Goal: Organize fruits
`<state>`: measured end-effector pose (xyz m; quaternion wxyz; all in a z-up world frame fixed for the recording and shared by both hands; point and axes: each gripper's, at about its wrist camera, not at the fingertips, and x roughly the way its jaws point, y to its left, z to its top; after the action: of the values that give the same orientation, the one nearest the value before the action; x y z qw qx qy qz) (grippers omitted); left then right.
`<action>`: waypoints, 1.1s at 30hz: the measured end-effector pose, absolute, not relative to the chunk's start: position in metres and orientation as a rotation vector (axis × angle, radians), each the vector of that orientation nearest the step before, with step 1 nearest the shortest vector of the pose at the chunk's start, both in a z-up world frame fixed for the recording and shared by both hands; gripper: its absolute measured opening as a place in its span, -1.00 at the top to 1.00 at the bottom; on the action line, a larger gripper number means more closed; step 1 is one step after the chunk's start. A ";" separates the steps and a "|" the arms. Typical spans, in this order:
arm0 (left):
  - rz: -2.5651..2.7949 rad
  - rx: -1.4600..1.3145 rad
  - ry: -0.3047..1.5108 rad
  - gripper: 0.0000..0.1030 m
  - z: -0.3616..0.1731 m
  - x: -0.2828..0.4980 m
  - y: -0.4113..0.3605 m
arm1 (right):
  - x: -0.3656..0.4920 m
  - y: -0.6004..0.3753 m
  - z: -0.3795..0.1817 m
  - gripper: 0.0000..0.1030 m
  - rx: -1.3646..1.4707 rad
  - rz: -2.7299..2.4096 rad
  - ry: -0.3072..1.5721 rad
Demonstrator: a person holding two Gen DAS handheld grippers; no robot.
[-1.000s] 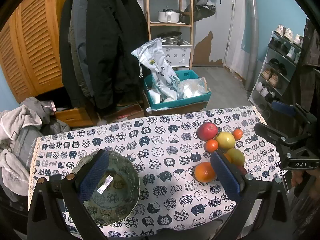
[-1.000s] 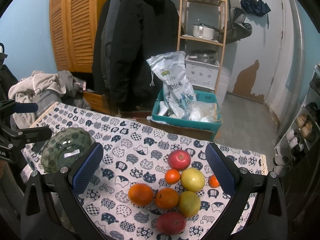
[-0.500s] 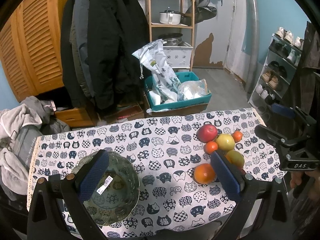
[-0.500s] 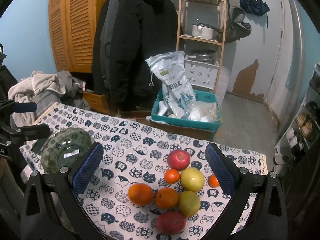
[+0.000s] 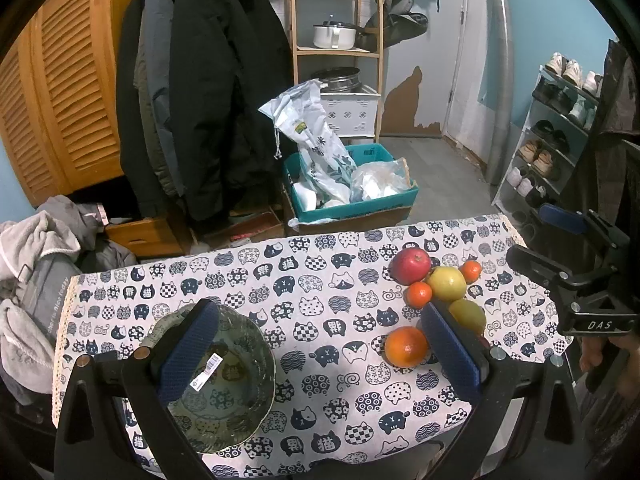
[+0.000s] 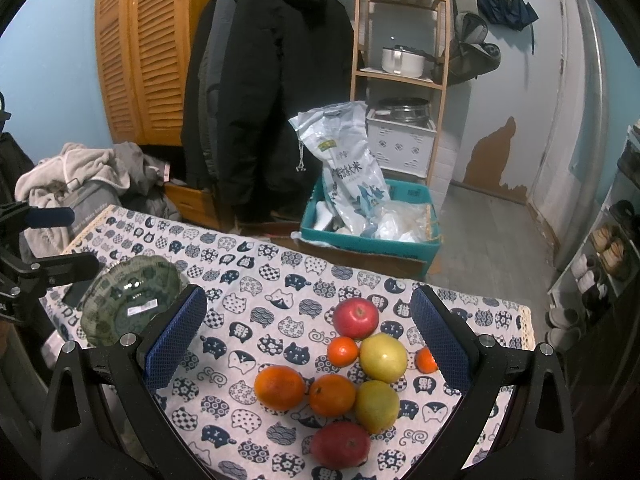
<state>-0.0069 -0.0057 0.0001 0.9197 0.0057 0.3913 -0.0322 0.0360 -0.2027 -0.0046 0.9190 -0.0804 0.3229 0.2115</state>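
A green glass bowl (image 5: 224, 376) (image 6: 132, 296) with a barcode sticker stands at the table's left end, under my left gripper's left finger. Several fruits lie clustered at the right end: a red apple (image 6: 356, 317) (image 5: 411, 266), a yellow lemon (image 6: 383, 357) (image 5: 446, 282), oranges (image 6: 279, 386) (image 5: 406, 346), small tangerines (image 6: 342, 351) and a second red apple (image 6: 340, 444). My left gripper (image 5: 318, 344) is open above the cloth between bowl and fruit. My right gripper (image 6: 306, 332) is open, hovering over the fruit pile with nothing held.
The table carries a cat-print cloth (image 5: 280, 280). Beyond its far edge stand a teal box (image 6: 372, 236) with bags, a hanging black coat (image 6: 260, 100) and a wooden shelf (image 6: 400, 60). Grey clothes (image 5: 36, 264) are heaped left; a shoe rack (image 5: 560, 140) stands right.
Both views have shifted only slightly; the fruits and the bowl lie where they were. Both grippers stay open and empty.
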 end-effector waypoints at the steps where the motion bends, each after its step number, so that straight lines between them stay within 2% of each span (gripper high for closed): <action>1: -0.065 0.013 0.806 -0.99 0.000 -0.007 -0.006 | 0.035 -0.202 -0.006 -0.94 -0.165 0.433 0.664; 16: -0.092 0.020 0.847 -0.99 -0.017 0.000 -0.014 | 0.036 -0.224 -0.011 -0.94 -0.145 0.395 0.707; 24: -0.142 0.033 0.930 -0.99 -0.053 0.012 -0.032 | 0.041 -0.245 -0.029 -0.94 -0.125 0.340 0.786; 33: -0.169 0.050 1.035 -0.99 -0.101 0.024 -0.049 | 0.044 -0.267 -0.073 -0.94 -0.086 0.298 0.942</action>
<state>0.0236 -0.0491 -0.1014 0.8653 0.0239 0.4941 -0.0807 0.0443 -0.2667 -0.0732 0.8795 -0.0415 0.4520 0.1428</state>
